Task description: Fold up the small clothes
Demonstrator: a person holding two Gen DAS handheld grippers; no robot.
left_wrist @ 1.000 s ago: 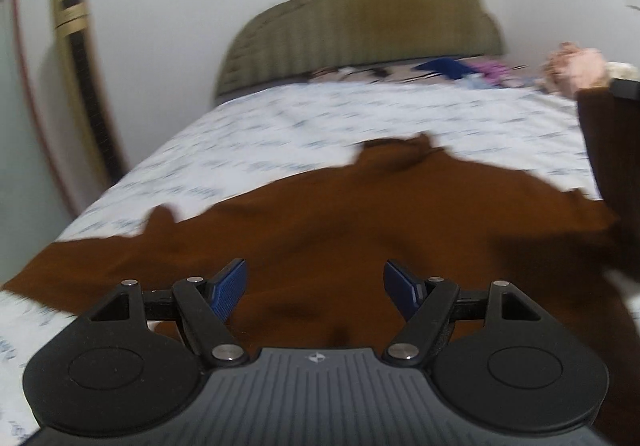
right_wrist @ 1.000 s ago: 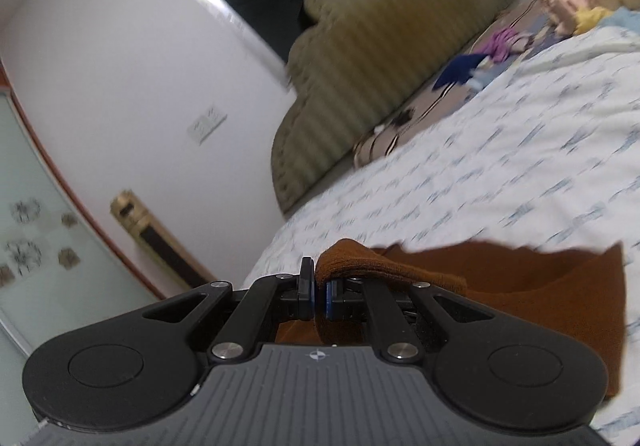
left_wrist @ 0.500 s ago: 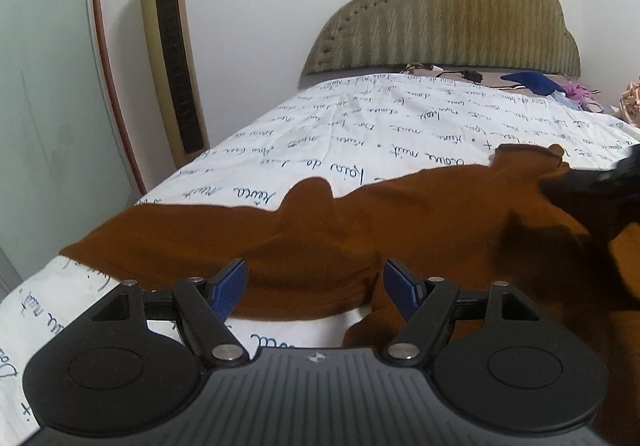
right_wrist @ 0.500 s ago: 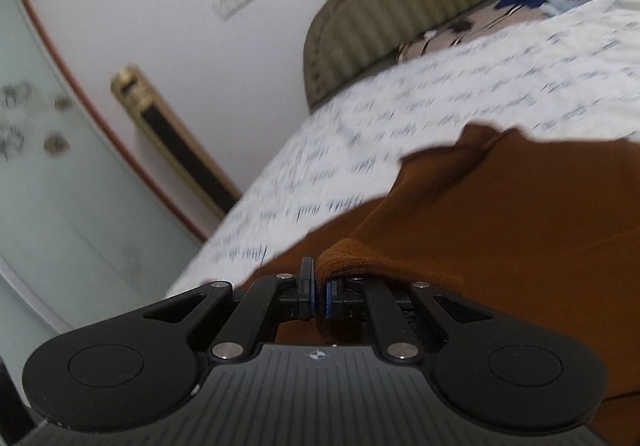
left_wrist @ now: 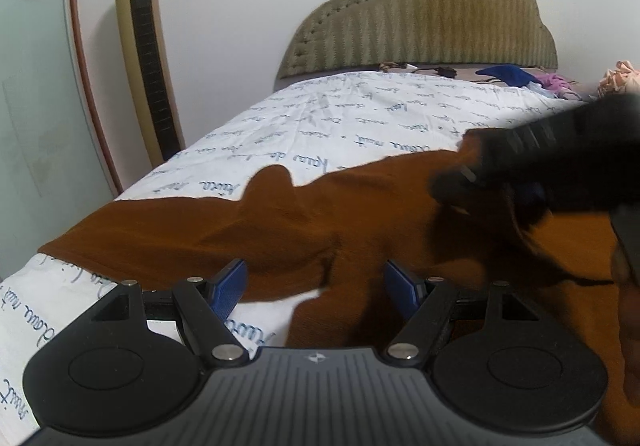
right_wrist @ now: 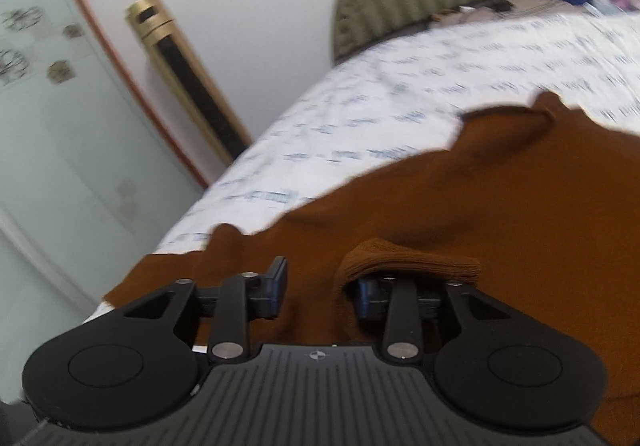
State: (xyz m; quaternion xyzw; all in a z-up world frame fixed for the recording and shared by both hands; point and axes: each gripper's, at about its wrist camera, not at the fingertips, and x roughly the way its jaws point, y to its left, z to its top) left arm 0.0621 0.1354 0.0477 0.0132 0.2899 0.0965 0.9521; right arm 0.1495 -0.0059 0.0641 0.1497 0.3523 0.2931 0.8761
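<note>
A brown knit garment [left_wrist: 360, 213] lies spread across the bed. Low over its near edge my left gripper [left_wrist: 316, 286] is open, its blue pads wide apart with nothing between them. The right gripper's black body [left_wrist: 560, 161] reaches in from the right over the cloth. In the right wrist view my right gripper [right_wrist: 322, 290] has its jaws opening. A ribbed brown cuff [right_wrist: 412, 258] is draped over the right finger, and the pads no longer press on it. The garment [right_wrist: 500, 197] fills the bed beyond.
The bed has a white sheet [left_wrist: 360, 113] with blue writing and a padded olive headboard [left_wrist: 432, 17]. Loose clothes [left_wrist: 516, 75] lie by the headboard. A gold tower fan [left_wrist: 148, 57] and a frosted glass panel [left_wrist: 32, 85] stand to the left.
My right gripper carried the brown cuff leftward across the garment, then its jaws parted and released it. The left gripper moved a little, and the right gripper has come into its view.
</note>
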